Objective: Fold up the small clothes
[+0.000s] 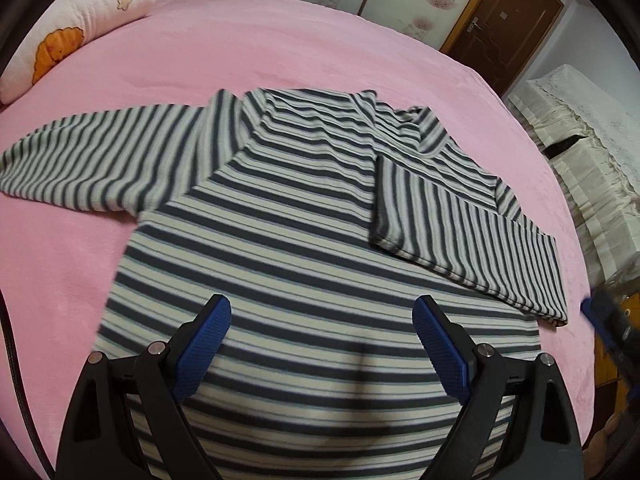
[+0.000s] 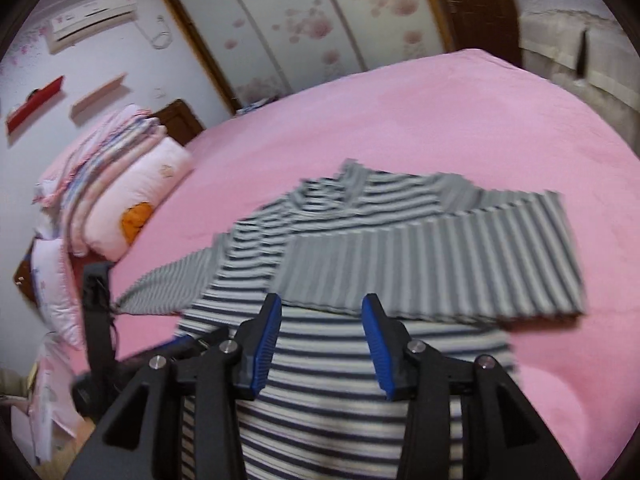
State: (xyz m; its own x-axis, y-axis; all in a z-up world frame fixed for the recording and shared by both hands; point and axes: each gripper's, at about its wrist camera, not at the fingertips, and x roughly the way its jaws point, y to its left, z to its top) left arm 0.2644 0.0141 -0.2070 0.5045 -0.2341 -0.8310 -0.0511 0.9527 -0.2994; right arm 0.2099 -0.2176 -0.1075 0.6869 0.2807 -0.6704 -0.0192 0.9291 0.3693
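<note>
A grey-and-white striped long-sleeved top (image 1: 288, 216) lies flat on the pink bed (image 1: 280, 60). Its right sleeve (image 1: 460, 224) is folded across the body; its left sleeve (image 1: 92, 160) lies stretched out to the left. My left gripper (image 1: 322, 312) is open and empty, hovering over the top's lower body. My right gripper (image 2: 322, 312) is open and empty above the same top (image 2: 340, 380), just near of the folded sleeve (image 2: 440, 264). The other gripper shows blurred at the left of the right wrist view (image 2: 96, 320) and at the right edge of the left wrist view (image 1: 612, 328).
A pillow with an orange print (image 1: 80, 28) and folded bedding (image 2: 104, 168) lie at the head of the bed. A cloth-covered piece of furniture (image 1: 580, 168) stands beside the bed on the right. Sliding wardrobe doors (image 2: 320, 20) and a wooden door (image 1: 504, 20) are behind.
</note>
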